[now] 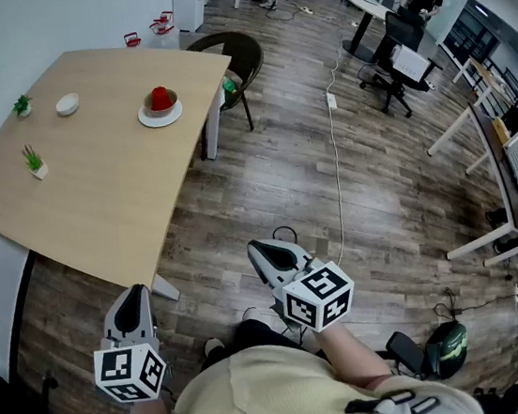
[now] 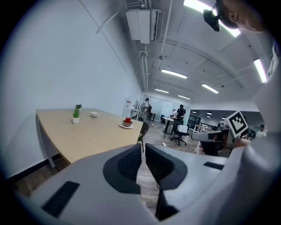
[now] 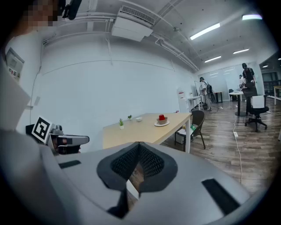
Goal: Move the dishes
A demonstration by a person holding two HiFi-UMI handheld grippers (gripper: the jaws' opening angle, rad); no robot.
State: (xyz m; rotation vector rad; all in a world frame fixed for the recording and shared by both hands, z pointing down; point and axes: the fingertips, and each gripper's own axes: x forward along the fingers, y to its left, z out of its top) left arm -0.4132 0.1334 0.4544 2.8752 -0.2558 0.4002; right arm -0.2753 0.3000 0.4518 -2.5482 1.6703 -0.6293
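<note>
- Both tongs are empty right now. The left gripper (image 1: pixel 135 295) has its jaws squeezed down to a bare sliver of a gap with nothing in it. The right gripper (image 1: pixel 258 249) is pressed fully closed, also on nothing.
- The dishes are upper left in the head view, on the wooden table (image 1: pixel 98 204). There's a white plate (image 1: pixel 147 120) with a brown bowl (image 1: pixel 170 100) on it and something red (image 1: pixel 160 97) in that bowl. A small white bowl (image 1: pixel 67 105) sits further left. All of it is well apart from both grippers.
- So I'd say you're at the approach step. Get right up to the table edge first, and spread the jaws before you reach in.
- If you go for the plate, pinch its bare rim and keep it level, or the brown bowl will probably slide.
- Mind the two little potted plants (image 1: pixel 35 162) near the small white bowl.
- Writing: nothing readable. The only print is the square black-and-white markers on the marker cubes (image 1: pixel 129 372), and I can't make out any brand or label.
</note>
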